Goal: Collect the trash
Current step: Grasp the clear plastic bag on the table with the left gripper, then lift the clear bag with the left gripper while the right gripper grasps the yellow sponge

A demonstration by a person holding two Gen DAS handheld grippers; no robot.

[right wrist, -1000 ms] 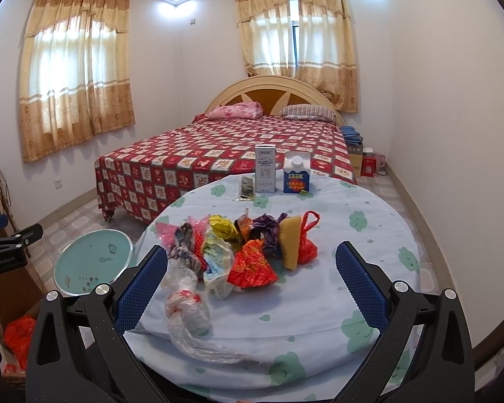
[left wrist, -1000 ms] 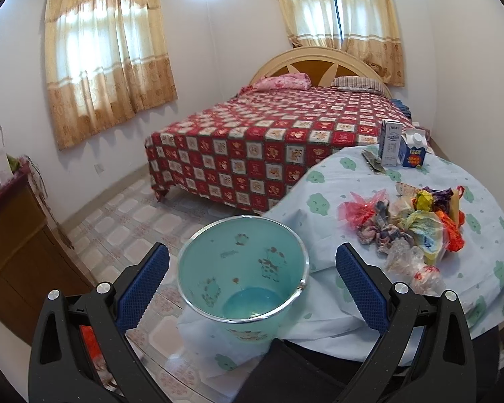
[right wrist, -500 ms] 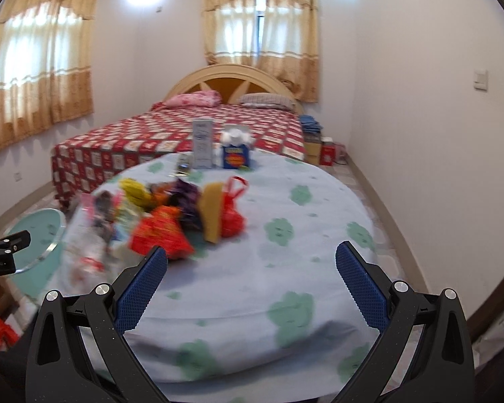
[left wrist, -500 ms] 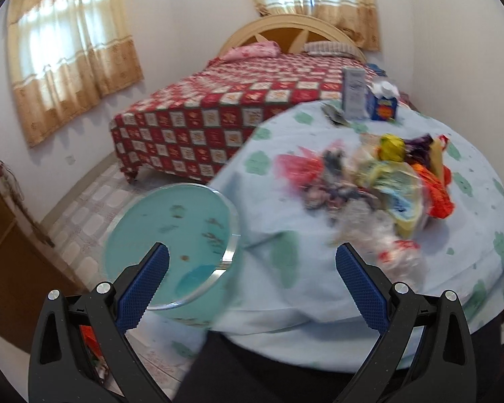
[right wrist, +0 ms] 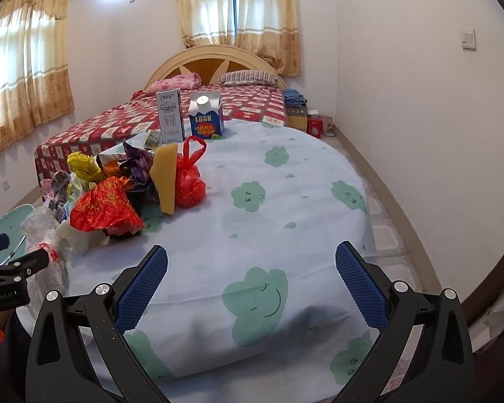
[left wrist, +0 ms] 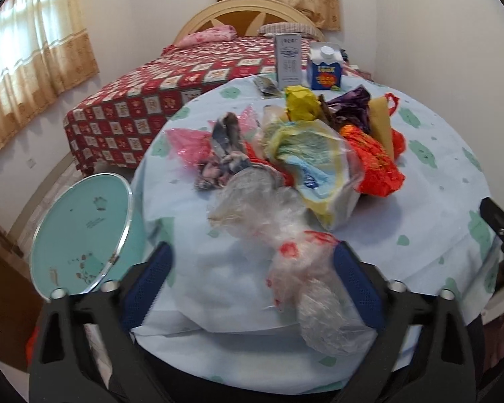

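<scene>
A heap of trash lies on the round table point(left wrist: 436, 201): a clear crumpled plastic bag point(left wrist: 285, 235) nearest me, a yellow and blue bag point(left wrist: 312, 161), a red bag point(left wrist: 373, 164) and a pink wrapper point(left wrist: 188, 144). My left gripper point(left wrist: 252, 282) straddles the near end of the clear bag. Its jaws are closing; the bag lies close to the right pad, well clear of the left one. A teal bin point(left wrist: 80, 231) stands off the table's left edge. My right gripper point(right wrist: 252, 282) hangs open over bare cloth, right of the red bag point(right wrist: 104, 208).
Two cartons, one tall grey point(left wrist: 287, 62) and one blue point(left wrist: 324, 70), stand at the table's far edge. Behind them is a bed point(left wrist: 144, 100) with a red patterned cover. In the right wrist view the left gripper's body point(right wrist: 13, 278) shows at the left edge.
The left gripper swung right from the teal bin to the trash heap and sank onto the clear bag, its jaws narrowing. The right gripper shifted right and lower over the cloth.
</scene>
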